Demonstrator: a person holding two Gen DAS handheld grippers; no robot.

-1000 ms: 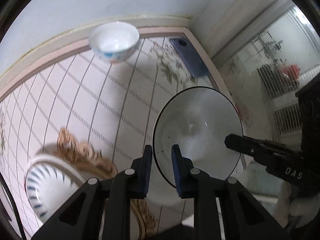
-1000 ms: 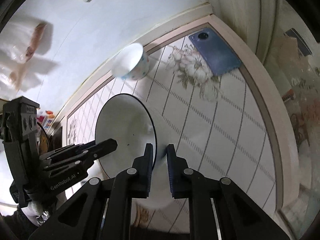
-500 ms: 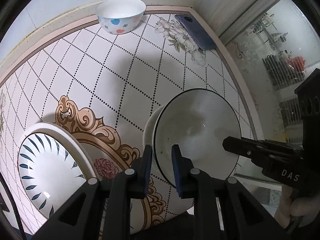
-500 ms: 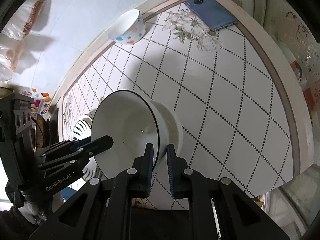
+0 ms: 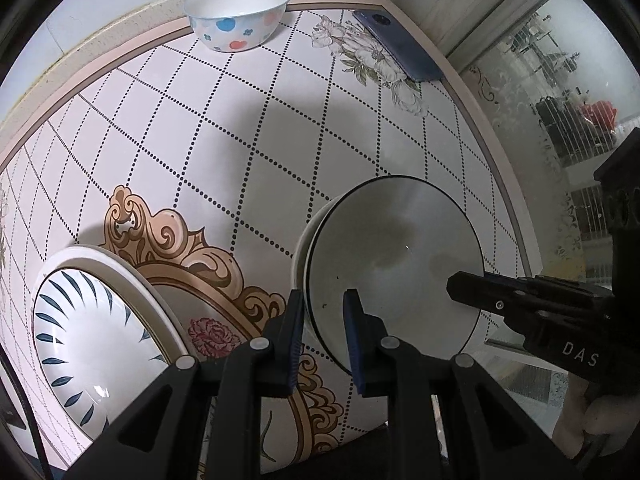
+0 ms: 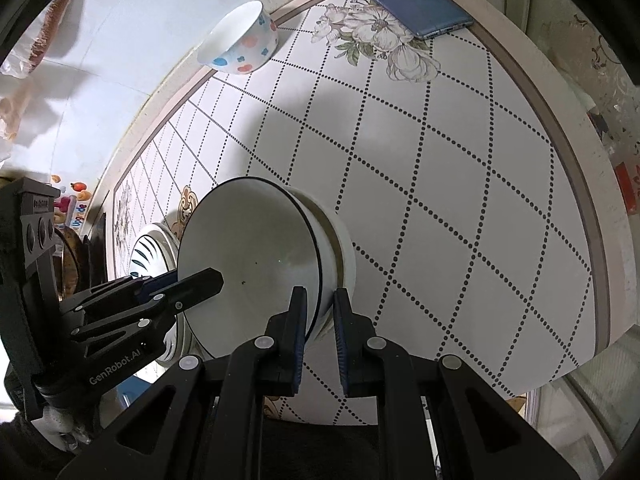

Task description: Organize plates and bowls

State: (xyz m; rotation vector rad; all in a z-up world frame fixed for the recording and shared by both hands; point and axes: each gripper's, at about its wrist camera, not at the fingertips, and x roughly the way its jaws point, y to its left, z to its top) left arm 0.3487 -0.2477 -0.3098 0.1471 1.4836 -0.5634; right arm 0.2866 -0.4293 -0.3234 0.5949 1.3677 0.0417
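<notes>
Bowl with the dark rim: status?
Left gripper and right gripper both shut on bowl rim. Bowl nested in second bowl on table. Nothing in the way.

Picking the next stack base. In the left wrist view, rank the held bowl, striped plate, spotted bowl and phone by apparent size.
1. Striped plate and held bowl: look alike, both close to the camera, so unranked.
2. Spotted bowl: smaller, but far off.
3. Phone: smallest, also far.

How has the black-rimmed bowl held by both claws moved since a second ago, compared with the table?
Yes. The black-rimmed bowl has come down toward the table, gripped by both the left claw and the right claw.
</notes>
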